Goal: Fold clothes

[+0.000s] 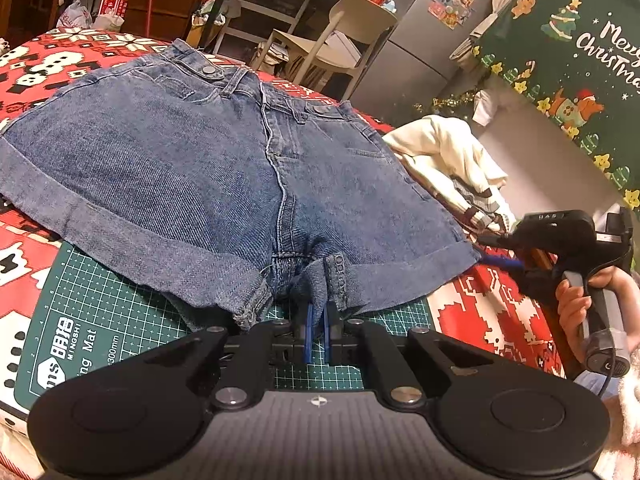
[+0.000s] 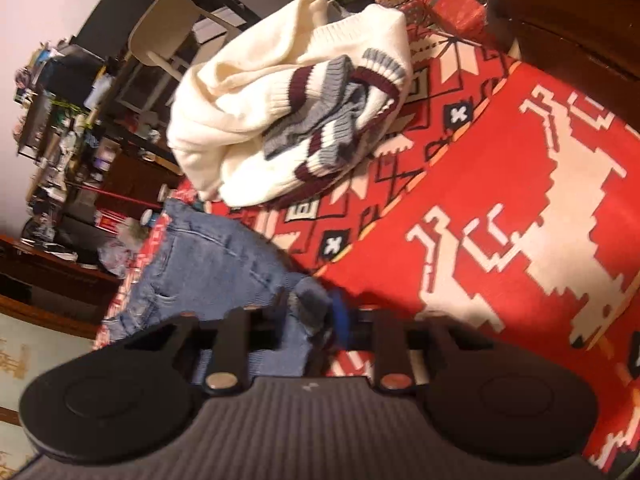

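One pair of denim shorts is lying flat on the red Christmas tablecloth, one cream sweater just beside them. Left gripper is clamping their crotch; right gripper is pinching their hem corner.

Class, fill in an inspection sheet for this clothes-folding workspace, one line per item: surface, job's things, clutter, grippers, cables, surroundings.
Surface: red patterned tablecloth with a green cutting mat on it.
Job's things: denim shorts spread flat, partly over the mat; cream sweater heaped beside them, unfolded.
Clutter: nothing seen on the cloth besides the clothes and mat.
Grippers: left gripper shut on the shorts' crotch fabric; right gripper shut on the shorts' hem corner.
Cables: a thin cable hangs from the right gripper's handle.
Surroundings: beige chair, fridge, Christmas banner, crowded shelves.
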Motion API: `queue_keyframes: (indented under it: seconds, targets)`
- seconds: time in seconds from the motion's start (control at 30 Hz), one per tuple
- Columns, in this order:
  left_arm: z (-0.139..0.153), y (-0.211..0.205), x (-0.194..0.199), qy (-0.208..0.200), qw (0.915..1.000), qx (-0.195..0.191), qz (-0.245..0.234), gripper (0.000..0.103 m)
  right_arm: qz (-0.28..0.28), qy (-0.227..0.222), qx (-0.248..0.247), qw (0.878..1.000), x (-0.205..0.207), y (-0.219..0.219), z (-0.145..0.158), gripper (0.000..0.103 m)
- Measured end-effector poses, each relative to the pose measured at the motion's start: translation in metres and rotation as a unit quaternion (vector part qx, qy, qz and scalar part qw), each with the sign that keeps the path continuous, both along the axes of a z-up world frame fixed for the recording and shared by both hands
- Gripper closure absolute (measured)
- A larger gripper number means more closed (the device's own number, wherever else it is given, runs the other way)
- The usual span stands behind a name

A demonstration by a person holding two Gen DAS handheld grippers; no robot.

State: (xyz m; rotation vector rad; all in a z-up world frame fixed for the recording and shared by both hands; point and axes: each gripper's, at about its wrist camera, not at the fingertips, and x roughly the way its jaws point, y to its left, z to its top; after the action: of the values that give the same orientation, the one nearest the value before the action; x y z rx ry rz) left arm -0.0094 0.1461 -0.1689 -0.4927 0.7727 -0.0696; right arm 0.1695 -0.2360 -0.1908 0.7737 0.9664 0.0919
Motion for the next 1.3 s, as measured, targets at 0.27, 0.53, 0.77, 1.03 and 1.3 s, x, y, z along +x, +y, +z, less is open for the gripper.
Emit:
queue_keyframes:
  seconds: [0.27, 0.53, 0.77, 1.03, 1.3]
  targets:
    - [0.013, 0.014, -0.014, 0.001, 0.9996, -0.026, 0.005, 0.098, -0.026, -0.093, -0.013, 0.995, -0.016, -0.002, 0.035, 0.101]
    - [-0.005, 0.014, -0.001, 0.048, 0.9983, -0.032, 0.010, 0.098, -0.005, -0.062, -0.056, 0.996, -0.003, 0.009, 0.022, 0.101]
    - [-0.004, 0.006, -0.001, 0.043, 0.9990, -0.010, -0.004, 0.098, -0.010, -0.055, -0.058, 0.997, -0.004, 0.007, 0.014, 0.101]
    - [0.013, 0.001, -0.019, 0.001, 0.9996, 0.011, -0.025, 0.098, -0.014, -0.078, -0.059, 0.995, -0.026, 0.001, 0.034, 0.102]
    - [0.012, -0.002, -0.022, 0.013, 0.9990, 0.025, -0.035, 0.097, -0.027, -0.059, -0.078, 0.995, -0.038, -0.004, 0.035, 0.101]
